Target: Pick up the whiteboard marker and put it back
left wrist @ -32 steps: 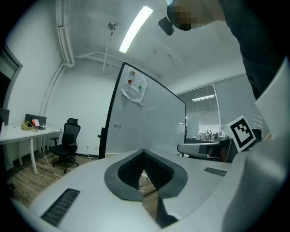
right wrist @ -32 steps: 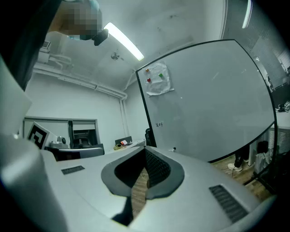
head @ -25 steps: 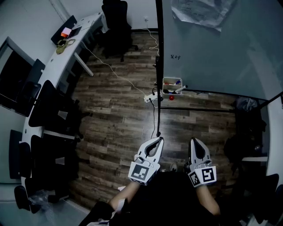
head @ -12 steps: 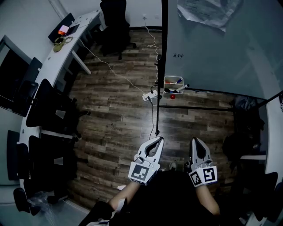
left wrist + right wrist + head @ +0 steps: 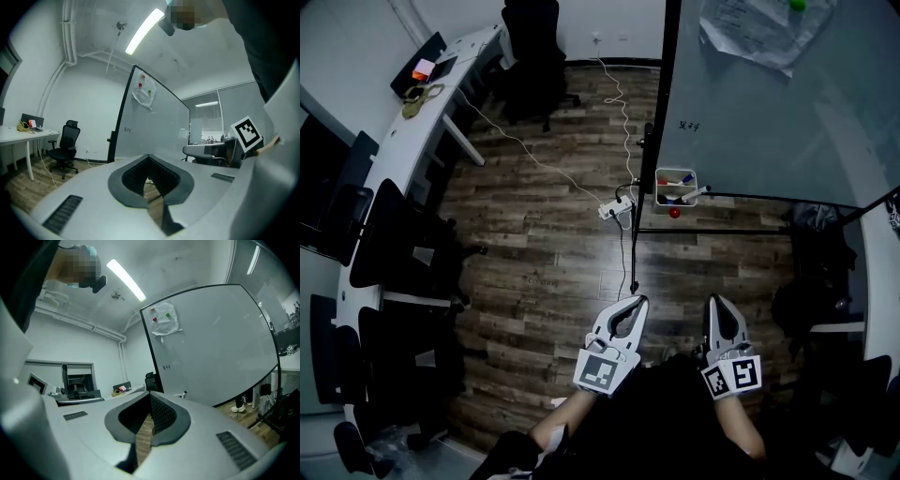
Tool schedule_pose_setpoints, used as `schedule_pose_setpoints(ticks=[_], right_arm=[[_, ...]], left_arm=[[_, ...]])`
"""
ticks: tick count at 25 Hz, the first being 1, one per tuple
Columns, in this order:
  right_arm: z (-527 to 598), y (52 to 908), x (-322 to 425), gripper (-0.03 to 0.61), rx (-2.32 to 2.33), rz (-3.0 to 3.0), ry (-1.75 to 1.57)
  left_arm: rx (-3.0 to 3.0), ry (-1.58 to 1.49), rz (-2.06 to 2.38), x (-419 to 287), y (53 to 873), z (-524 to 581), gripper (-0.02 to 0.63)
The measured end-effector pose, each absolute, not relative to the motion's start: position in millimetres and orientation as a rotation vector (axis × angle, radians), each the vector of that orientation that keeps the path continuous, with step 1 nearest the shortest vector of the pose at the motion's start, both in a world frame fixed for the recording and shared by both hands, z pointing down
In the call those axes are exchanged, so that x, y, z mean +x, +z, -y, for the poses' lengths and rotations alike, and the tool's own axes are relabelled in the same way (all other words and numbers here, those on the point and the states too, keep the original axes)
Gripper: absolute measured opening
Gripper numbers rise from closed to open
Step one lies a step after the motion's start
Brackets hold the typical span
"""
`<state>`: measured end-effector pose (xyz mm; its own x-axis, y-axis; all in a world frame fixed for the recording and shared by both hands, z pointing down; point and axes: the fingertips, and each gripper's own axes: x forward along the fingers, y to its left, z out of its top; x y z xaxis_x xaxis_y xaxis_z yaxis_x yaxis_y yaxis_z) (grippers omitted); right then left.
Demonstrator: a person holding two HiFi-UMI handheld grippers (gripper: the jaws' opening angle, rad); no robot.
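Both tools are held low and level in front of the person's body, side by side, with the marker cubes nearest the camera. Left tool (image 5: pixel 630 301): jaws closed tip to tip, nothing gripped; in the left gripper view only bare floor shows through the gap behind the tips. Right tool (image 5: pixel 717 303): jaws likewise together and empty, confirmed in the right gripper view. The whiteboard marker (image 5: pixel 693 195) is well ahead of both tools. It lies slanted in a small white holder (image 5: pixel 660 187) fixed at the lower left corner of the whiteboard (image 5: pixel 769 122), one end poking out over the holder's right rim. Other markers (image 5: pixel 674 177), blue and red among them, sit in the same holder. A small red ball (image 5: pixel 674 213) hangs just beneath it. A crumpled sheet (image 5: pixel 759 33) is pinned high on the board. The floor (image 5: pixel 544 253) is dark wood planks, with a power strip (image 5: pixel 615 209) and its trailing cable lying near the board's foot. A long white table (image 5: pixel 441 98) runs along the left wall, with an office chair (image 5: pixel 530 42) at its far end.
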<state>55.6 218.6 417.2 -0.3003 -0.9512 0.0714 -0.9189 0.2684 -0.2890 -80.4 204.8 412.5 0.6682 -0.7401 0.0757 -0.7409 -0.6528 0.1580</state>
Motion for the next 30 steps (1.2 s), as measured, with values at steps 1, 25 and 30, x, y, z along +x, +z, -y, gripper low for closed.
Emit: schedule_pose_setpoints(ticks=[1, 25, 30], right_arm=[[-217.8, 416.7, 53.2, 0.014, -1.797, -2.399, -0.416], [-144.0, 424.5, 77.9, 0.015, -1.811, -2.389, -0.428], [-118.7, 430.5, 99.0, 0.014, -1.805, -2.386, -0.449]], left_arm=[[2.705, 0.004, 1.202, -83.6, 413.0, -203.6, 0.008], [2.725, 0.067, 1.164, -52.3, 425.9, -131.5, 0.008], [2.713, 0.076, 1.183, -31.8, 429.6, -109.4, 0.008]])
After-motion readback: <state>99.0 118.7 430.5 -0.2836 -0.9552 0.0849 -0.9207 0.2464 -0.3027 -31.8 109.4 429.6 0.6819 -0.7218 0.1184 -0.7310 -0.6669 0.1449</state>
